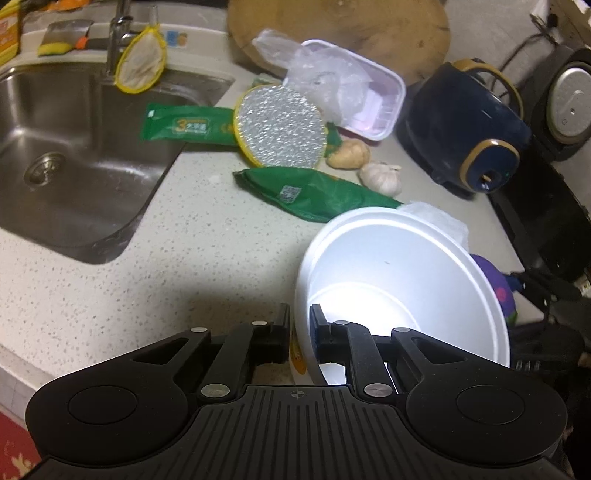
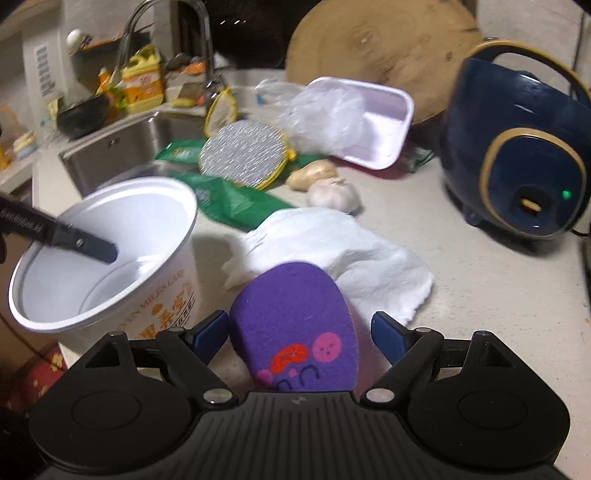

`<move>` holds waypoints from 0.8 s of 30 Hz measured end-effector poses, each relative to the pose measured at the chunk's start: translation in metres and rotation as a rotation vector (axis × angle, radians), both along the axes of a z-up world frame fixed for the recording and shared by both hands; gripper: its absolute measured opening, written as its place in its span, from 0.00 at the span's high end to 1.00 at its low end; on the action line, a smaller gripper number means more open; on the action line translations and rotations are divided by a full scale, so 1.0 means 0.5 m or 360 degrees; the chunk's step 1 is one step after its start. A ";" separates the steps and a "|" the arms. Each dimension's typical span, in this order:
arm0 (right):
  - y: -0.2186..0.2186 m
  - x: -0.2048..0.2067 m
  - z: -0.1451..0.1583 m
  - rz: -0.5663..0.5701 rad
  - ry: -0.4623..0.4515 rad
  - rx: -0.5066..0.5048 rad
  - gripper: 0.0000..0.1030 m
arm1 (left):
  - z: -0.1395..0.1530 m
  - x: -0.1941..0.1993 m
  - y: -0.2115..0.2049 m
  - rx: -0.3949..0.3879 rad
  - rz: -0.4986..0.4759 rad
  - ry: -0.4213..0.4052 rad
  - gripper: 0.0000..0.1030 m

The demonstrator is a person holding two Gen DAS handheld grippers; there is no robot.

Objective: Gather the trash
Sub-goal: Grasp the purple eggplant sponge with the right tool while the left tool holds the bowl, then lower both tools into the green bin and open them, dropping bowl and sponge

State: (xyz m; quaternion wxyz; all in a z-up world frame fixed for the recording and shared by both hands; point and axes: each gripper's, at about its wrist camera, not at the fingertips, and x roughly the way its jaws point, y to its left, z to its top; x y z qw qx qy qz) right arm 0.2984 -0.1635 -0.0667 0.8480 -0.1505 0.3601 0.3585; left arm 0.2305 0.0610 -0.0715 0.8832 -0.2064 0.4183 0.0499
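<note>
My left gripper [image 1: 299,314] is shut on the near wall of a white instant-noodle cup [image 1: 406,277], one finger inside and one outside. The right wrist view shows that cup [image 2: 110,236] tilted at the counter's edge with a black finger [image 2: 92,247] inside it. My right gripper [image 2: 299,325] stands open around a purple sponge [image 2: 295,325]; a gap shows at the right pad. A crumpled white paper towel [image 2: 343,251] lies just behind the sponge. Two green wrappers [image 1: 314,192] [image 1: 184,127] lie further back on the counter.
A steel sink [image 1: 74,147] lies at the left. A silver scrubber [image 1: 280,125], ginger [image 1: 349,153], garlic [image 1: 382,177] and a white tray [image 1: 384,107] holding a clear bag crowd the middle. A dark blue cooker [image 1: 469,125] stands at the right, a round wooden board [image 1: 340,33] behind.
</note>
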 end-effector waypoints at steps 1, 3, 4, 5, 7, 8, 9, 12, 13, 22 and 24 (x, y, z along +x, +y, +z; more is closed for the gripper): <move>0.007 -0.005 -0.003 0.0021 0.0000 -0.0027 0.18 | -0.001 0.001 0.001 -0.0003 0.0004 -0.0005 0.87; 0.019 -0.014 -0.010 0.0042 0.0019 -0.0070 0.23 | -0.001 0.001 0.004 0.0008 0.0006 -0.0020 0.88; 0.023 -0.015 -0.013 0.0040 0.0039 -0.0081 0.26 | 0.000 0.002 0.006 0.0012 0.0008 -0.0023 0.88; 0.027 -0.015 -0.016 0.0031 0.0069 -0.0094 0.31 | 0.001 0.001 0.009 0.0012 0.0006 -0.0026 0.88; 0.031 -0.018 -0.017 -0.0013 0.0084 -0.0106 0.31 | 0.004 0.001 0.016 -0.0002 -0.0002 -0.0051 0.89; 0.031 -0.021 -0.014 -0.0046 0.0077 -0.0109 0.32 | 0.005 0.000 0.020 -0.0008 -0.0004 -0.0068 0.89; 0.031 -0.023 -0.012 -0.0082 0.0067 -0.0116 0.33 | 0.008 -0.002 0.026 -0.0011 -0.0005 -0.0091 0.88; 0.025 -0.031 0.002 -0.0194 0.0055 -0.0108 0.33 | 0.016 -0.010 0.053 -0.0016 0.0003 -0.0151 0.88; 0.023 -0.038 0.012 -0.0234 0.0048 -0.0098 0.33 | 0.019 -0.016 0.067 -0.0024 0.0016 -0.0175 0.88; 0.050 -0.149 0.101 -0.0407 -0.0060 0.0005 0.34 | 0.073 -0.156 0.223 0.0012 0.0112 -0.0386 0.88; 0.070 -0.186 0.105 -0.0409 -0.0075 0.0008 0.34 | 0.076 -0.199 0.264 0.0028 0.0140 -0.0417 0.88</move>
